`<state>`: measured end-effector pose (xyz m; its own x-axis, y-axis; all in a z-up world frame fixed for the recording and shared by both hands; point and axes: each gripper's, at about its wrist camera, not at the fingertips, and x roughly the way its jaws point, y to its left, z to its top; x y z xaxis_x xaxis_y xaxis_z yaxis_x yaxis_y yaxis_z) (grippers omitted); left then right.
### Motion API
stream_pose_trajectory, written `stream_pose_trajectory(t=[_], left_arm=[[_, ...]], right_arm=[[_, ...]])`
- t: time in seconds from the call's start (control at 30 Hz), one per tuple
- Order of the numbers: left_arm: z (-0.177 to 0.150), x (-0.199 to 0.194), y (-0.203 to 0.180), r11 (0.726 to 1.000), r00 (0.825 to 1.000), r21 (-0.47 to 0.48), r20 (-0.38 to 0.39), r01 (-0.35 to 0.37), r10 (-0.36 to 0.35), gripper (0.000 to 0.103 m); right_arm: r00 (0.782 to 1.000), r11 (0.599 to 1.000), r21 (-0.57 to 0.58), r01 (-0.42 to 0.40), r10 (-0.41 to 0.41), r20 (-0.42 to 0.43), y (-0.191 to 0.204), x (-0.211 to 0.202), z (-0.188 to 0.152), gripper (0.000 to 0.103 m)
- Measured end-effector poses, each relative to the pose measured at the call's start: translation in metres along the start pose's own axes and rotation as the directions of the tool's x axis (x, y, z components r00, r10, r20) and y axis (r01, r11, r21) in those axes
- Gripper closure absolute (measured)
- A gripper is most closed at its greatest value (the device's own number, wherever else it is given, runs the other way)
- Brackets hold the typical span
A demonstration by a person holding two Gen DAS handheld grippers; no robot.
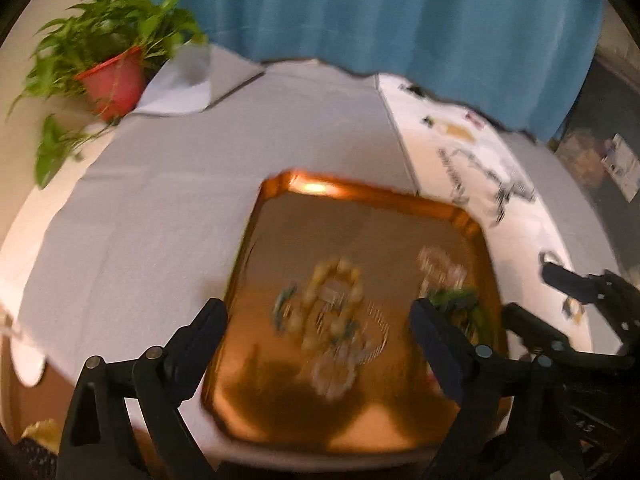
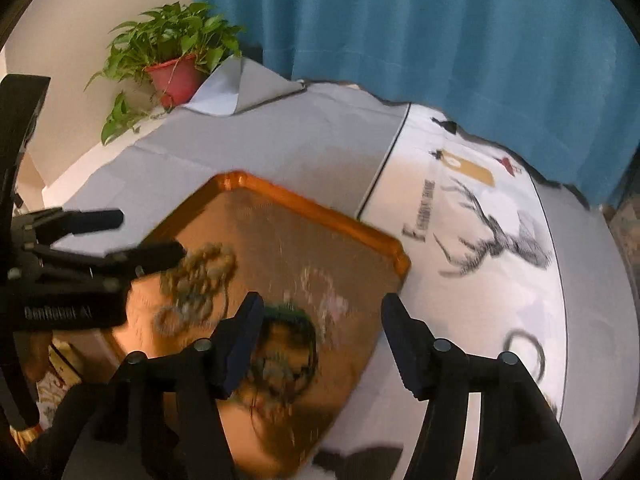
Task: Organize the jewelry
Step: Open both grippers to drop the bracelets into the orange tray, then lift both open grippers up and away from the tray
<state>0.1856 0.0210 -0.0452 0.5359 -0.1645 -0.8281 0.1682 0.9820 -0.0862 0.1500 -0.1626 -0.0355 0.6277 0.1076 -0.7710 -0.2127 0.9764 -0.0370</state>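
The jewelry lies heaped on the orange tray (image 1: 360,192), blurred in both views: a pale beaded bracelet (image 1: 334,284) is seen ahead of and between the fingers of the left tongs (image 1: 320,332), and a green beaded strand (image 2: 290,320) just beside the left finger of the right tongs (image 2: 320,340). Both tongs are held wide apart, and nothing is gripped by either. A ring (image 2: 526,350) lies on the tabletop (image 2: 300,148), to the right of the right tongs. An approach before picking is judged to be in hand; next, one tangled piece must be singled out and closed upon.
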Motion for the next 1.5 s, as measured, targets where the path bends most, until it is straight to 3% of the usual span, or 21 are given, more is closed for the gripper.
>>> stream_pose_trajectory(t=[0.13, 0.27, 0.4, 0.8, 1.5], left_arm=[[-0.038, -0.027, -0.001, 0.999, 0.999, -0.019, -0.001, -0.045, 0.045, 0.012], [-0.086, -0.063, -0.012, 0.999, 1.000, -0.037, 0.001, -0.008, 0.008, 0.012], [-0.119, -0.094, -0.031, 1.000, 1.000, 0.021, -0.001, -0.007, 0.007, 0.012], [-0.150, -0.164, -0.068, 0.994, 0.995, 0.102, 0.098, -0.027, 0.017, 0.012], [-0.168, -0.197, -0.090, 0.986, 0.987, 0.149, 0.157, -0.069, 0.045, 0.012]], right_arm=[[1.000, 1.000, 0.019, -0.001, 0.001, -0.019, 0.009, -0.028, -0.035, 0.038], [1.000, 0.998, 0.058, -0.007, 0.009, -0.029, 0.015, -0.058, -0.070, 0.035], [1.000, 0.998, 0.069, -0.001, 0.002, -0.022, 0.020, -0.091, -0.097, 0.034], [0.998, 0.997, 0.076, 0.000, -0.005, 0.067, 0.033, -0.165, -0.143, 0.029], [0.994, 0.994, 0.111, 0.003, -0.015, 0.111, 0.022, -0.198, -0.170, 0.028]])
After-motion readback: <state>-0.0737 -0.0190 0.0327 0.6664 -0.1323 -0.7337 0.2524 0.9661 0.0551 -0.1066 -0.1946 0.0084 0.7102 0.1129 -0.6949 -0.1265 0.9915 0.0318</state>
